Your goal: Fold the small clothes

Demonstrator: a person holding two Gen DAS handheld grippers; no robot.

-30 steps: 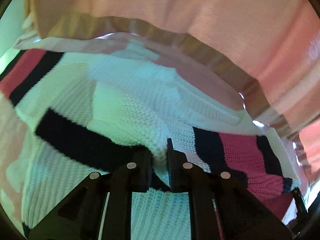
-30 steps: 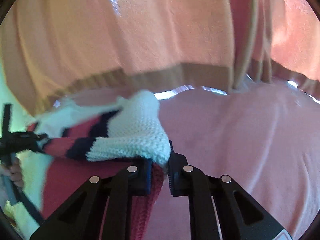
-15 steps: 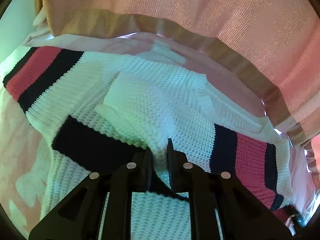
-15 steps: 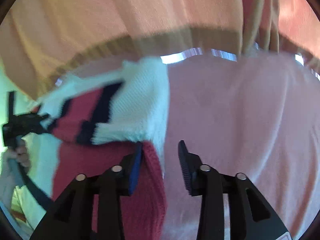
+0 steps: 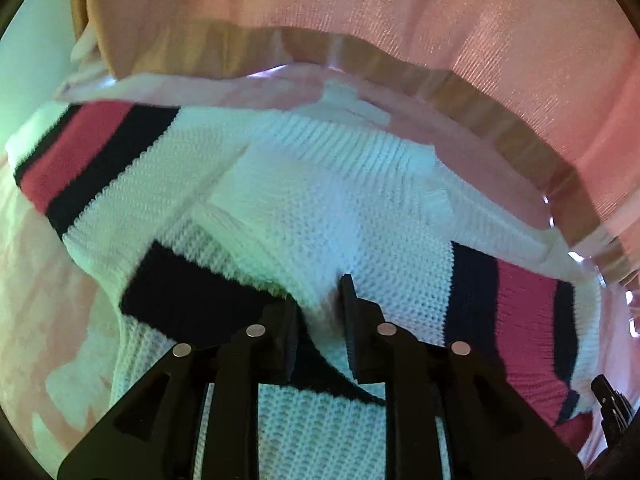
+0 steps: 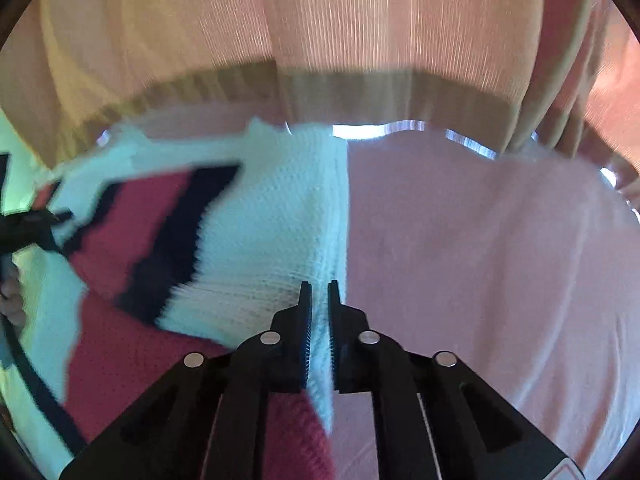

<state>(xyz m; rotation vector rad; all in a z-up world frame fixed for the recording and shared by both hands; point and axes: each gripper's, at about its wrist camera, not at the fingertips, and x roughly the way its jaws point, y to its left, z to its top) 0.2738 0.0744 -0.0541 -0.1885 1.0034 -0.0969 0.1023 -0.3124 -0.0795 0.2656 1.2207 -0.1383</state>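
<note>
A white knit sweater (image 5: 320, 208) with red and black stripes lies spread on a pink bed cover (image 5: 52, 288). My left gripper (image 5: 320, 300) is shut on a fold of its white knit beside a black stripe. In the right wrist view the sweater (image 6: 256, 240) fills the left half. My right gripper (image 6: 319, 300) is shut on the sweater's white right edge, low over the cover. The left gripper shows as a dark shape (image 6: 24, 228) at the far left of that view.
A pink curtain with a tan hem (image 5: 400, 20) hangs along the far side of the bed, also in the right wrist view (image 6: 360, 40). Bare pink cover (image 6: 480, 260) lies to the right of the sweater. A pale wall (image 5: 28, 68) shows at upper left.
My right gripper opened half a second ago, then shut again on the sweater's white edge. The sweater now lies flatter and more spread. My left gripper kept its hold.
</note>
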